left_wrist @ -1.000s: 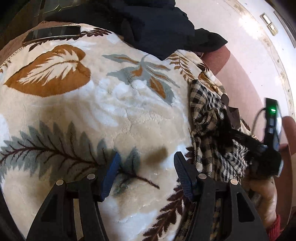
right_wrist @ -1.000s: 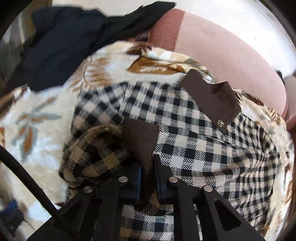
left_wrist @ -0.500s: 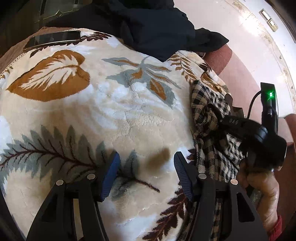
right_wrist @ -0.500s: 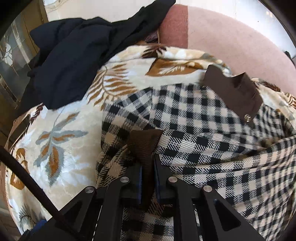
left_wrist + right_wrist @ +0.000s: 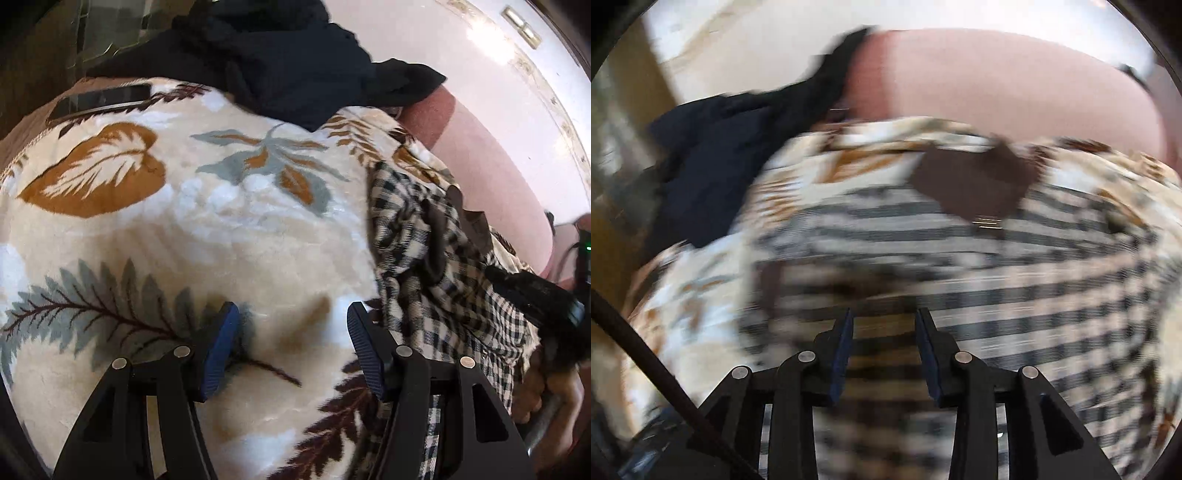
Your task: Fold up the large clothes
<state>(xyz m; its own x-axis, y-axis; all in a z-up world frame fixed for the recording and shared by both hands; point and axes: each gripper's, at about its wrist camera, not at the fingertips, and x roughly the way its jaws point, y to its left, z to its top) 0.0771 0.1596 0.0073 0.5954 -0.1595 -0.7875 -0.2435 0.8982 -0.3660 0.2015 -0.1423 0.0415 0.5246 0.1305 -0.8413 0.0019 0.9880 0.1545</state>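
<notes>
Both the left tool (image 5: 291, 347) and right tool (image 5: 884, 354) gape empty, so the rumpled checked shirt (image 5: 960, 258) at frame centre may fold crooked.

Open stretch: the leaf-print blanket (image 5: 207, 236) lies bare ahead of the left claw (image 5: 291, 343), whose jaws stand wide apart with only blanket between them.
Right edge: the checked shirt (image 5: 436, 266) lies bunched just beside the left claw's right finger, blocking the way there.
Far end: a dark garment (image 5: 295, 62) is heaped across the blanket's far edge.
Far left corner: a phone (image 5: 99, 100) lies flat near the blanket's rim.
Right claw (image 5: 884, 350): parted over the checked shirt (image 5: 997, 280), nothing between the jaws; this view is blurred.
Beyond the shirt: a pink cushion (image 5: 1015, 77) rises like a wall.
</notes>
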